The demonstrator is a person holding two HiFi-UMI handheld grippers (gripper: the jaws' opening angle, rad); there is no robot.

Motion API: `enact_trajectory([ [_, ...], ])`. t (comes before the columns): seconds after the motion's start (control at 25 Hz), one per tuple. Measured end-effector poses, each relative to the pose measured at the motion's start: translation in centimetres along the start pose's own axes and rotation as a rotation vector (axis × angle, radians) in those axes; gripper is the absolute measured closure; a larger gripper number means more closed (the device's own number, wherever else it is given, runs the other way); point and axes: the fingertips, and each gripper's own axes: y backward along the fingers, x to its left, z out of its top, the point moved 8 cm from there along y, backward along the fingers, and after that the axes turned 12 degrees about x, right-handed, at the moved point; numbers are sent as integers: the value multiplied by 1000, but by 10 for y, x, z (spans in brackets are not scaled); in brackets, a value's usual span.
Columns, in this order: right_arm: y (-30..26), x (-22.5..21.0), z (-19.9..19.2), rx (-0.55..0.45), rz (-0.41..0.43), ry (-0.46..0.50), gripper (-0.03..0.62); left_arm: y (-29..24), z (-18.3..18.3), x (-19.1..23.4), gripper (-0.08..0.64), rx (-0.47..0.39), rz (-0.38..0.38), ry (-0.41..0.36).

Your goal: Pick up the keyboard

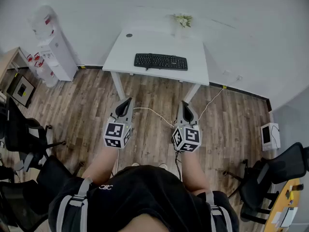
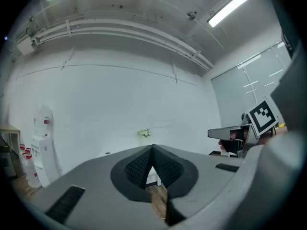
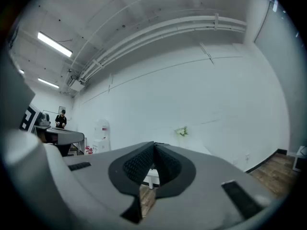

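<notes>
A black keyboard (image 1: 161, 61) lies across the middle of a white desk (image 1: 193, 69) by the far wall in the head view. Both grippers are held level over the wood floor, well short of the desk. My left gripper (image 1: 128, 100) is shut with nothing between its jaws; in the left gripper view its tips (image 2: 152, 148) meet. My right gripper (image 1: 185, 104) is likewise shut and empty, its tips (image 3: 154, 145) touching. The keyboard is hidden behind the jaws in both gripper views.
A small flower vase (image 1: 182, 21) stands at the desk's back edge. A water dispenser (image 1: 52, 47) is at the left wall. Black office chairs (image 1: 21, 134) sit at the left and right (image 1: 270, 175). A white cable (image 1: 154, 114) trails across the floor before the desk.
</notes>
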Motion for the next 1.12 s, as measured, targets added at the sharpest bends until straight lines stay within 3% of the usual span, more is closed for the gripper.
enact_trajectory([
  [0.28,2,-13,0,-4,-23,7,588,1,-2,13,558,7,41,14],
  [0.64,-5,-23,-2,0,-17,-27,588,-7,-1,13,558,11,28,17],
  [1.12,-32,21,2,-20,-27,-9,588,-7,-8,61,558,2,-8,13],
])
